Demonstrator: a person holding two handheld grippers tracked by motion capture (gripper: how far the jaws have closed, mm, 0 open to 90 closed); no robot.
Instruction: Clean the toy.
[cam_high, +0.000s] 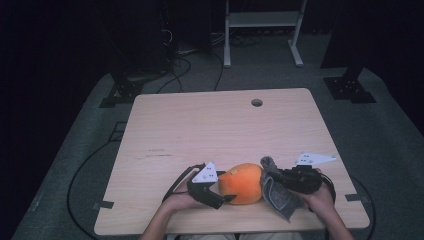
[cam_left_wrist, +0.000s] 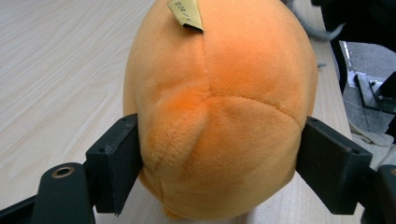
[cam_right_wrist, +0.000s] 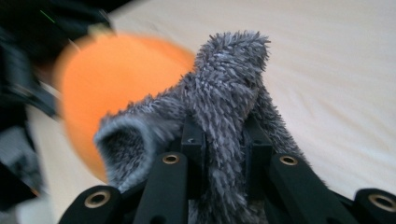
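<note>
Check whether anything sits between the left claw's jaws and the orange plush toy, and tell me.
Nothing visible does. In the left gripper view the left claw has its two black jaws pressed straight against the sides of the orange plush toy. The grey fuzzy cloth, pinched in the right claw, lies on the toy's far side, away from that grip.

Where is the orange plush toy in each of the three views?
High view: orange plush toy at bottom centre, between the two grippers.
Left gripper view: centre, jaws pressing its sides.
Right gripper view: blurred at left, behind the grey furry cloth.
Shared landmark: the wooden table.
</note>
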